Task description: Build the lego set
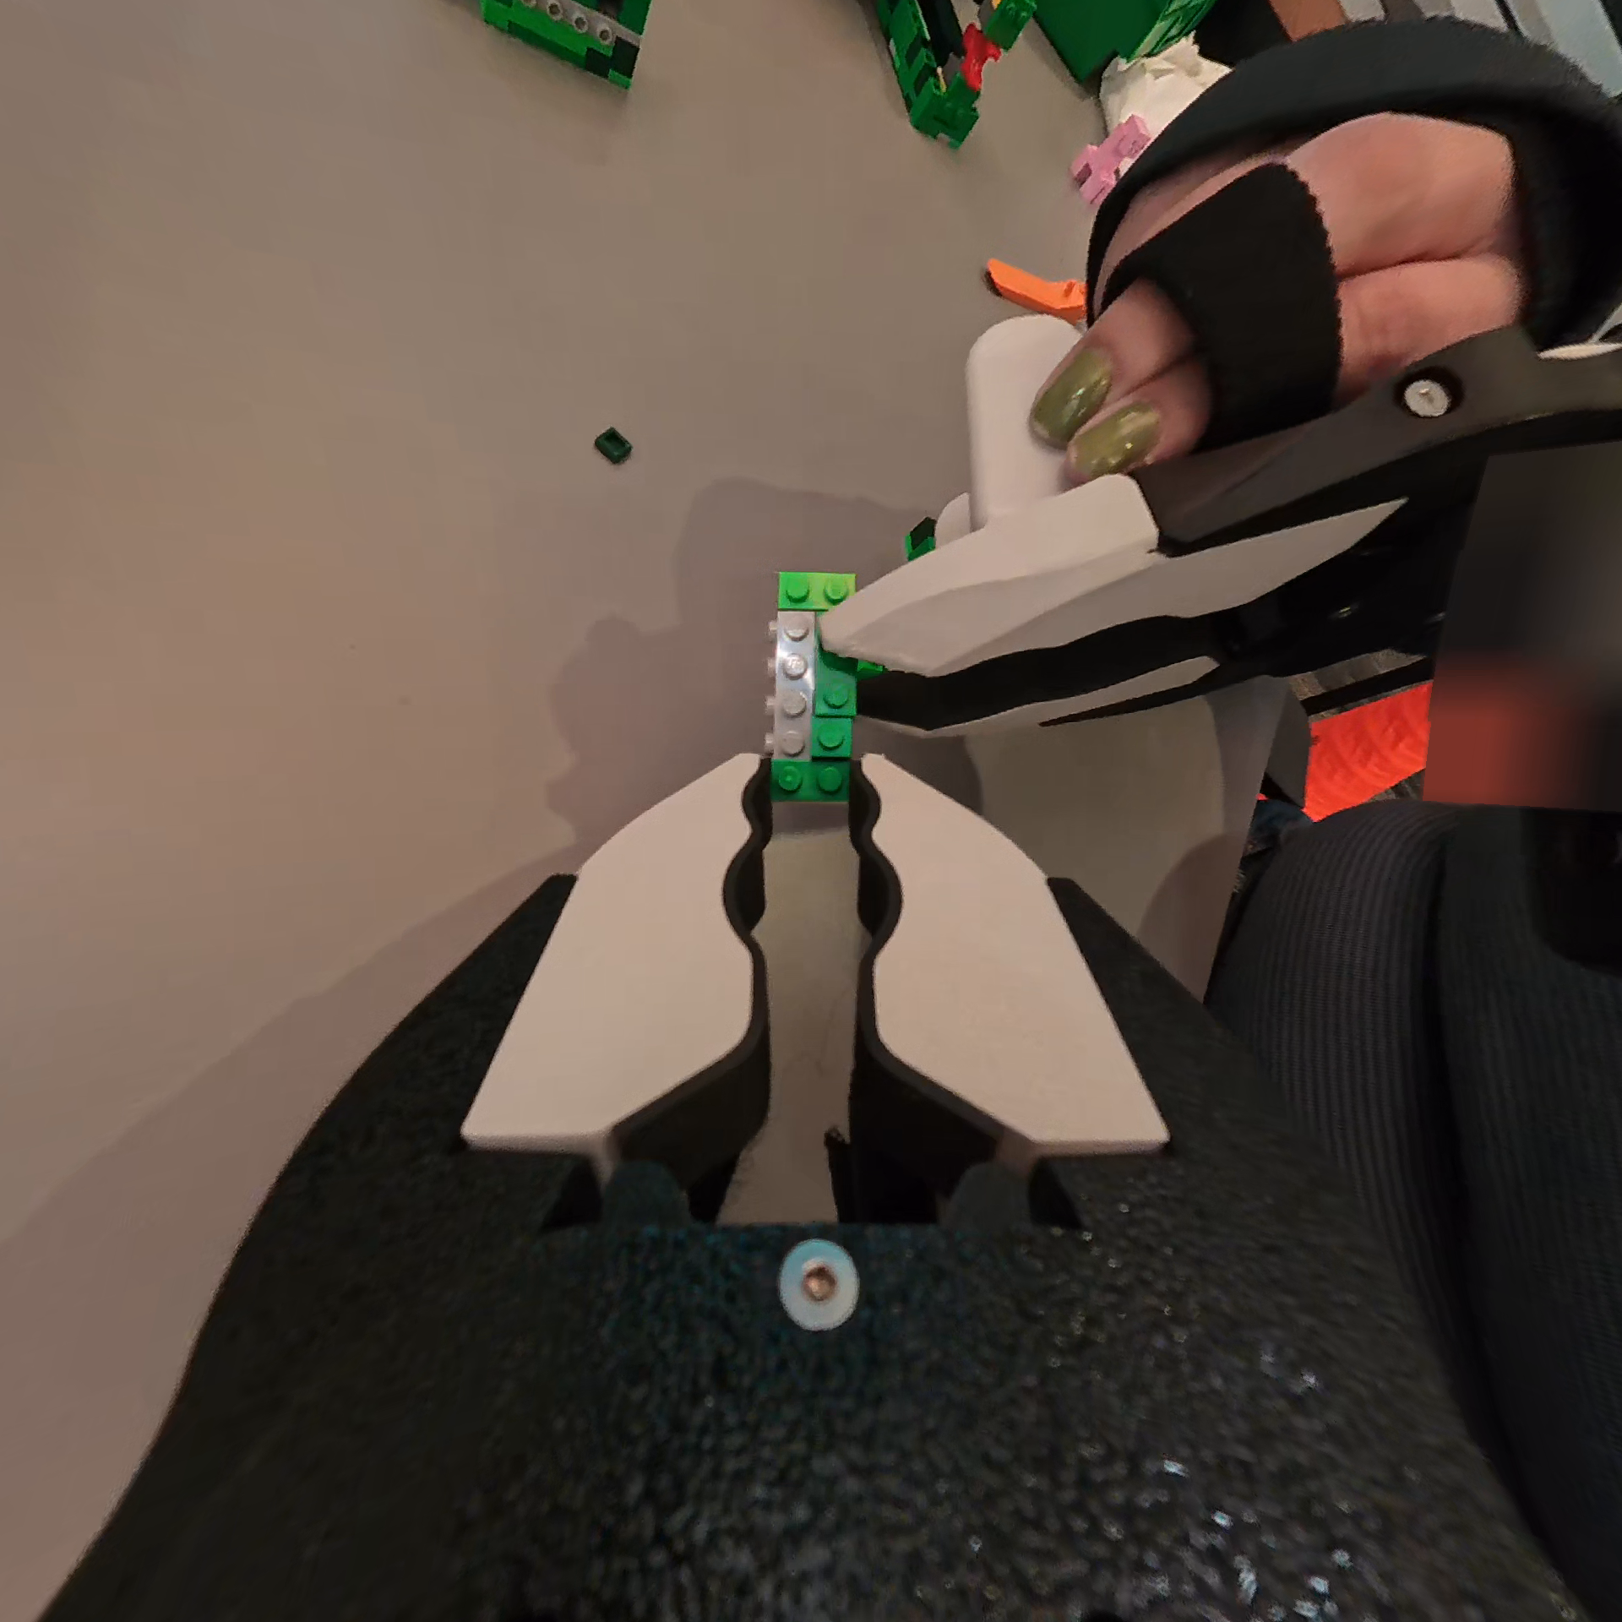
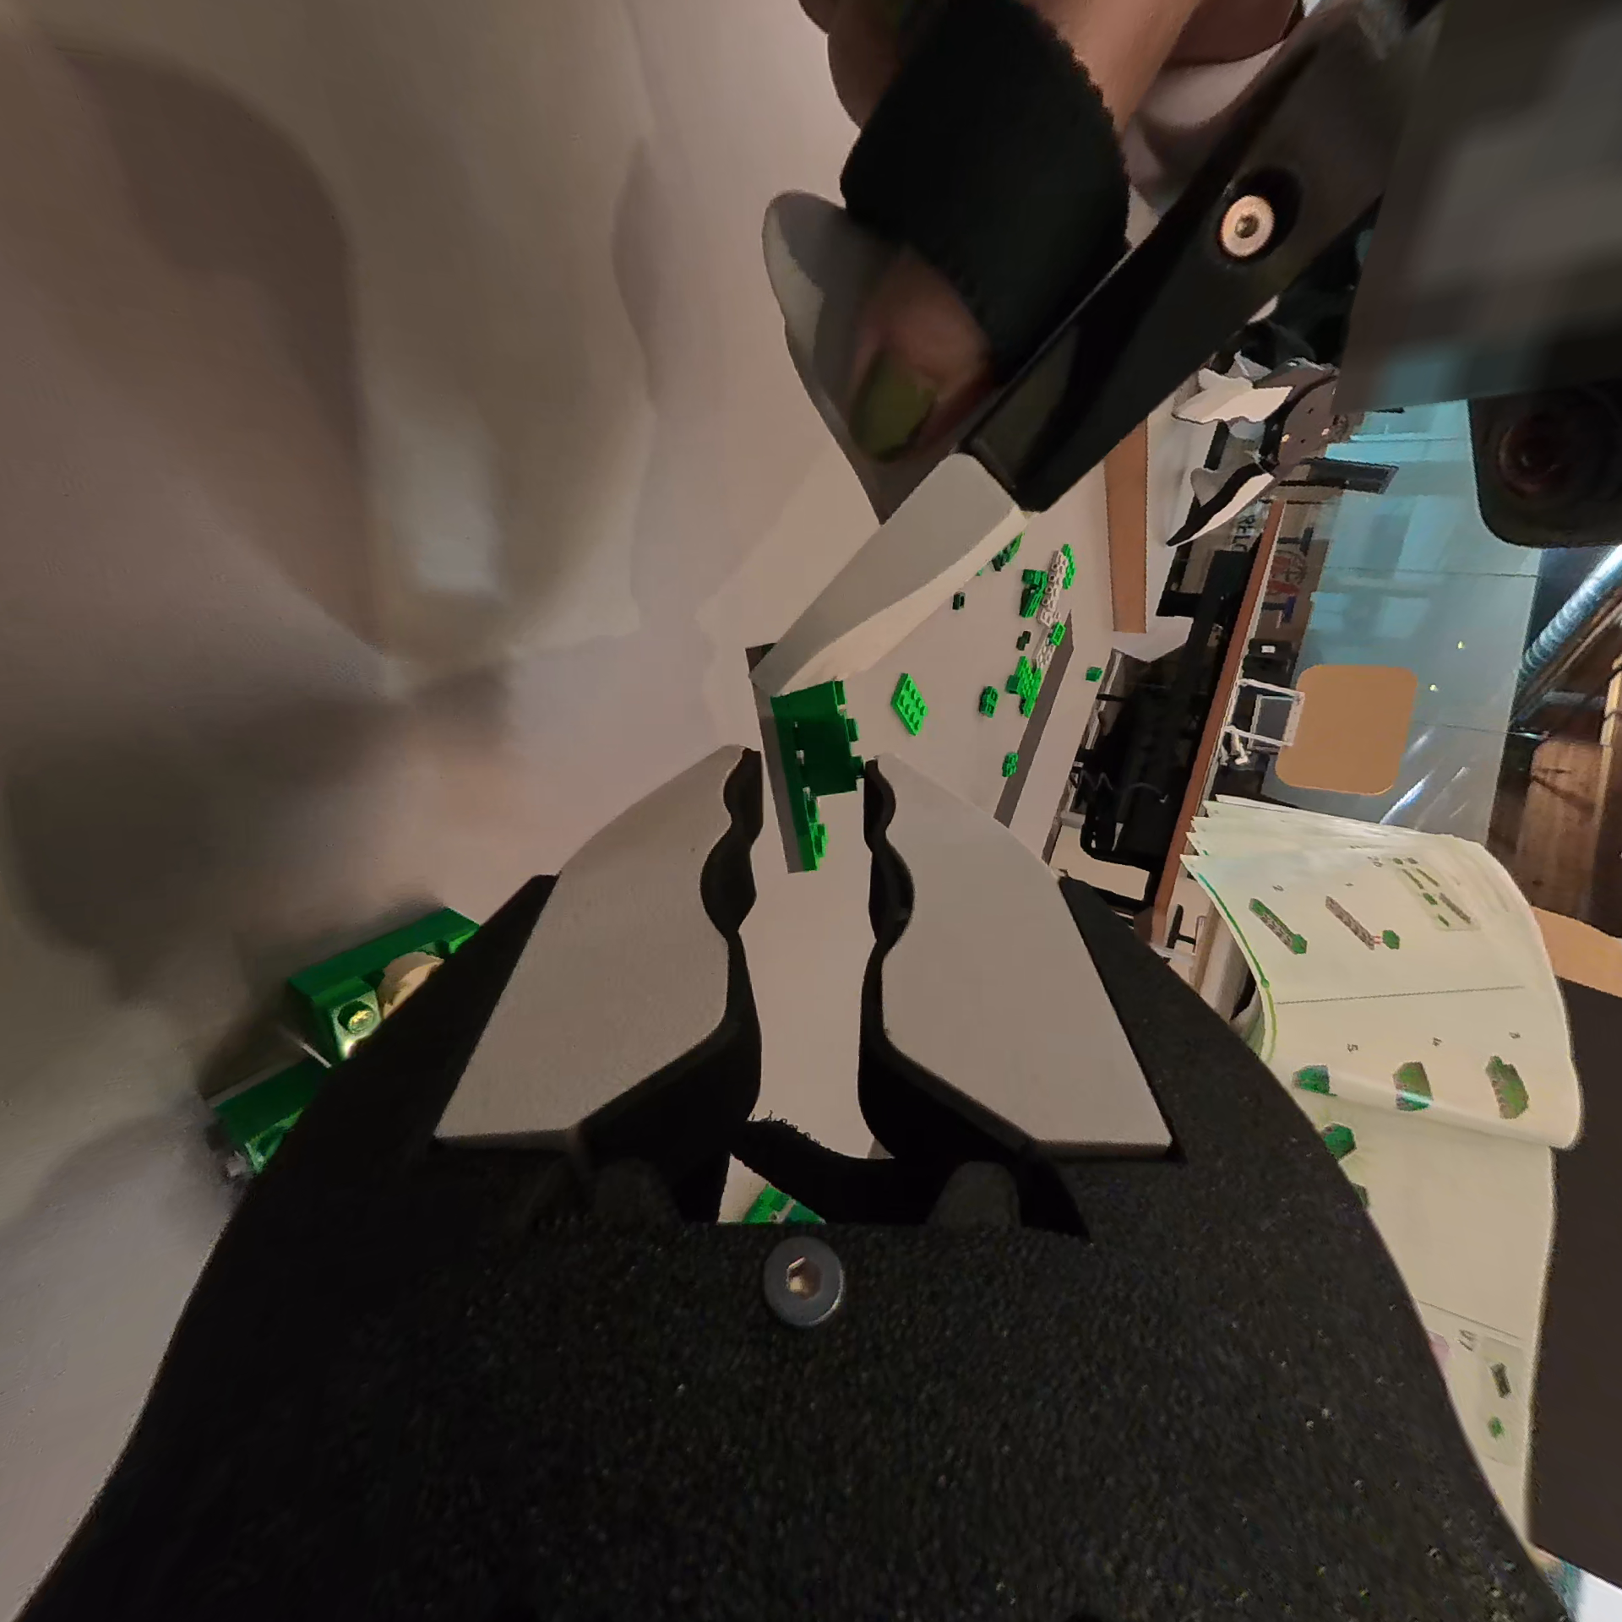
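Between the two white fingertips of the left gripper [image 1: 809,777] sits the near end of a small lego assembly [image 1: 812,689] — a grey studded strip with green plates beside it and a green plate across each end. The jaws stand narrow and clamp that near end, holding the assembly clear above the pale counter [image 1: 307,439]. The right gripper [image 1: 847,667] enters from the right side, its jaws pinched on the assembly's green right edge near the middle; a hand [image 1: 1316,290] in black finger straps works its handle. In the right wrist view the right gripper [image 2: 812,772] has the assembly [image 2: 812,755] edge-on between its tips, with the left gripper [image 2: 772,667] meeting it from above. A single dark green piece [image 1: 613,445] lies on the counter to the left. Larger green builds [image 1: 562,35] sit at the far edge. Loose green pieces [image 2: 1022,676] and an open instruction booklet [image 2: 1404,992] lie on the counter to the right — well apart from the assembly.
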Motion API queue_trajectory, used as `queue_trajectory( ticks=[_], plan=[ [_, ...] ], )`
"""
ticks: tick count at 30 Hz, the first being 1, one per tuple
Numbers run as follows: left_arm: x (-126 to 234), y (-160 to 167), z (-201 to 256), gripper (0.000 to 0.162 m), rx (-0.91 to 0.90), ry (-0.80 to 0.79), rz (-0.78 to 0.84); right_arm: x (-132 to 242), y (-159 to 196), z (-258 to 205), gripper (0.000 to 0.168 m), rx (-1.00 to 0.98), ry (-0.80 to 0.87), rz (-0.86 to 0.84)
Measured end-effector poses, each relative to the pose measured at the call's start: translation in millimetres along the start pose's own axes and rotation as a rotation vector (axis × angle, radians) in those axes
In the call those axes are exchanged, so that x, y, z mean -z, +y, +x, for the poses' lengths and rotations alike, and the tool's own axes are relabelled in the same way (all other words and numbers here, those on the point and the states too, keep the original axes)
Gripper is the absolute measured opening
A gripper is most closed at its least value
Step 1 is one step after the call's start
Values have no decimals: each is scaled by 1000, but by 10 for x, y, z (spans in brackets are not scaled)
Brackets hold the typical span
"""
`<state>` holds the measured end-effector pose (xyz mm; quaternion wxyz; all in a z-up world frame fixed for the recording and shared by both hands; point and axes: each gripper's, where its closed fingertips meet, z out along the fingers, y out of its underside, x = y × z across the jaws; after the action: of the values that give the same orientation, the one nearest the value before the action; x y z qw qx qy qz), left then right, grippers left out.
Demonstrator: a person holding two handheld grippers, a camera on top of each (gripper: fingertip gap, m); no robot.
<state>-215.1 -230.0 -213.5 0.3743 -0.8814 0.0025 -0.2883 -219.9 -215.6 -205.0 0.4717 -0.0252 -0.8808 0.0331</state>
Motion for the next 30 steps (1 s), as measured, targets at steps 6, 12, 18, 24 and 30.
queue_trajectory(
  ticks=[6,12,18,24,30],
  plan=[
    [3,-11,18,16,8,12,4,-1,13,13,20,47,17,-24],
    [29,-27,20,16,26,27,14,13,5,56,19,117,89,-31],
    [48,-41,15,16,35,33,17,15,7,83,18,182,123,-37],
    [26,-19,18,16,33,33,-2,19,-4,64,19,199,113,0],
    [-4,18,38,16,18,30,-39,39,-23,32,18,310,124,23]
  ],
)
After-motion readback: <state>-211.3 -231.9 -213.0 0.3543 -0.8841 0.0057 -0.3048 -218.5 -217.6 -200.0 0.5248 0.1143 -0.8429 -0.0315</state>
